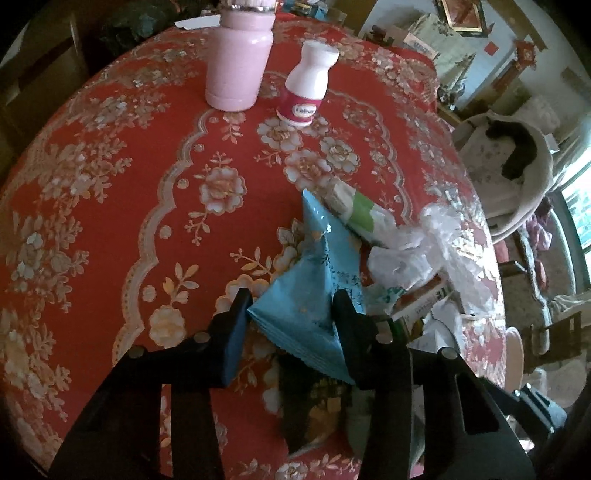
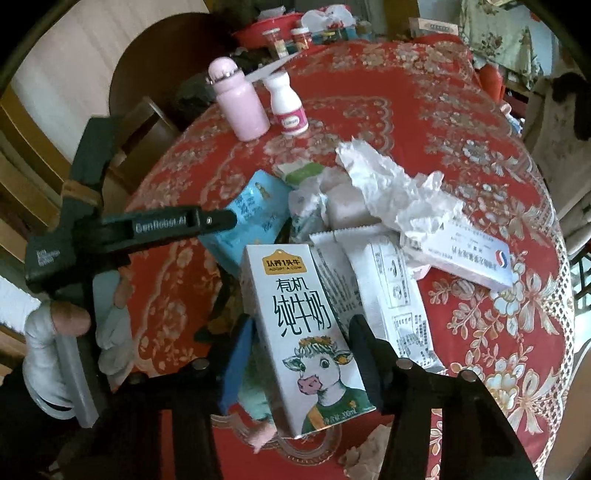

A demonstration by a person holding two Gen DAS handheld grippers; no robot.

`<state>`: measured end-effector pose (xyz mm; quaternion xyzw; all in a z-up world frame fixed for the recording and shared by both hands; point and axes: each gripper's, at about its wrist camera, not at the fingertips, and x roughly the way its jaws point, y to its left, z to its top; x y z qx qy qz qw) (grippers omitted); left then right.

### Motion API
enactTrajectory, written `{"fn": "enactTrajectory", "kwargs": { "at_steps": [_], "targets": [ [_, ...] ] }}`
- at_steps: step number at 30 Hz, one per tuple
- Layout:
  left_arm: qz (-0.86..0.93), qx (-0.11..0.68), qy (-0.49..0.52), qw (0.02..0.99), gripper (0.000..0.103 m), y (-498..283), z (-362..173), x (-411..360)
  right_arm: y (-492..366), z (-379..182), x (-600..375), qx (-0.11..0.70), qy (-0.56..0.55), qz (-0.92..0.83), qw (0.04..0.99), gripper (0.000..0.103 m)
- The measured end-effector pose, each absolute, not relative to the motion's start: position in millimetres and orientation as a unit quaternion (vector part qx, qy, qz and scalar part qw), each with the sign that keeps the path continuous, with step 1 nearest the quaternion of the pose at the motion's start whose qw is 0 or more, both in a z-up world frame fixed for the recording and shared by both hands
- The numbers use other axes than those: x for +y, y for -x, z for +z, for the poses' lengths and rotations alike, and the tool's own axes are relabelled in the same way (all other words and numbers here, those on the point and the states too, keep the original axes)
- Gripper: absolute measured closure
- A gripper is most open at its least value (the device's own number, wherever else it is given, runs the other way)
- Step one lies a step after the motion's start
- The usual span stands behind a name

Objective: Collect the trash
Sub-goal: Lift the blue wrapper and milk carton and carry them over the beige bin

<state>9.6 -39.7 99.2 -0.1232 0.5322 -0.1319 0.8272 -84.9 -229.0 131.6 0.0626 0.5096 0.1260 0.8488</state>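
Observation:
A pile of trash lies on the red floral tablecloth point(image 1: 122, 192). My left gripper point(image 1: 291, 314) has its fingers on both sides of a blue snack packet point(image 1: 314, 291), which looks held; in the right wrist view the packet point(image 2: 251, 214) meets that gripper's tip. My right gripper point(image 2: 301, 343) is closed around a white milk carton point(image 2: 306, 332) with a cow picture. Crumpled white tissue point(image 2: 391, 184), a green-and-white wrapper point(image 1: 360, 214), clear plastic point(image 1: 447, 236) and a white medicine box point(image 2: 469, 258) lie in the pile.
A pink flask point(image 1: 240, 59) and a small white bottle with a pink label point(image 1: 308, 86) stand upright at the table's far side. Jars and a red bowl point(image 2: 266, 29) sit at the far edge. A chair point(image 1: 517, 166) stands right of the table.

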Motion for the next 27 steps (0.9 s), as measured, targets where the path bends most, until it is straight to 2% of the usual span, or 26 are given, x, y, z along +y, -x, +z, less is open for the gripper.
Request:
{"fn": "enactTrajectory", "kwargs": {
  "at_steps": [8,9,10,11,17,18,19,20,21,22,27],
  "targets": [
    [-0.141,0.49,0.128,0.851,0.062,1,152,-21,99,157,-247,0.472,-0.084,0.111,0.871,0.055],
    [-0.144,0.484,0.128,0.853,0.062,2,159,-23,102,160,-251,0.468,-0.087,0.108,0.873,0.057],
    [-0.149,0.478,0.127,0.856,0.062,5,167,-26,104,162,-256,0.464,-0.091,0.106,0.875,0.065],
    [-0.153,0.473,0.125,0.859,0.062,7,173,-31,106,163,-263,0.464,-0.096,0.102,0.875,0.085],
    [-0.175,0.453,0.112,0.867,0.062,26,195,-76,113,153,-299,0.49,-0.133,0.102,0.856,0.086],
    [-0.177,0.452,0.11,0.867,0.062,29,197,-81,116,152,-304,0.492,-0.139,0.107,0.853,0.085],
    [-0.176,0.451,0.107,0.868,0.062,33,198,-87,118,151,-308,0.496,-0.145,0.114,0.848,0.077],
    [-0.176,0.45,0.104,0.869,0.062,37,199,-93,120,151,-311,0.499,-0.148,0.116,0.846,0.068],
    [-0.175,0.45,0.101,0.87,0.062,40,201,-97,122,150,-313,0.498,-0.147,0.118,0.846,0.051],
    [-0.173,0.449,0.098,0.871,0.062,43,200,-100,125,151,-311,0.495,-0.143,0.125,0.848,0.044],
    [-0.159,0.447,0.1,0.874,0.062,48,203,-99,123,139,-288,0.509,-0.098,0.16,0.84,0.044]
  ]
}}
